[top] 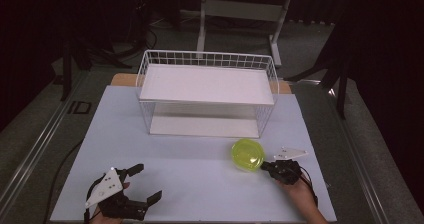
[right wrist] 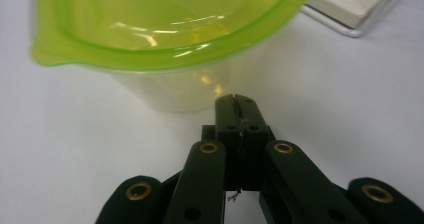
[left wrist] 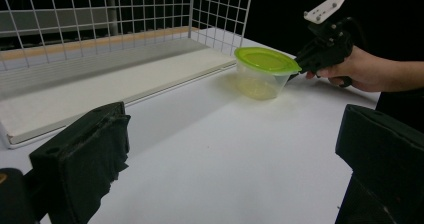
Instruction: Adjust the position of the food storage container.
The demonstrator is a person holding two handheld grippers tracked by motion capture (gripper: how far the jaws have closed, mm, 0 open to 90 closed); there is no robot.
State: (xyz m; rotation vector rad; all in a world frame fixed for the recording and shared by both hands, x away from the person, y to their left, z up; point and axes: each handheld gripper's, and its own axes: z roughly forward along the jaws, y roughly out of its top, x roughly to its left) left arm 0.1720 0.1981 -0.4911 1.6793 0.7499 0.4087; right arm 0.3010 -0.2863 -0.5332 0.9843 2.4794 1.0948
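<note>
Green lid on top, the plastic tub (top: 248, 155) sits on the white tabletop (top: 190, 179), just in front of the wire rack (top: 207, 91), near its right end. I have my right gripper (top: 266, 166) pressed together, jaws closed with nothing between them, and its tip is right at the tub's side under the rim. My left gripper (top: 144, 183) rests well apart, near the front left, jaws spread wide and empty.

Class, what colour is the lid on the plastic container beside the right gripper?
Bright yellow-green; the lid shows best in the left gripper view, atop a clear tub.
</note>
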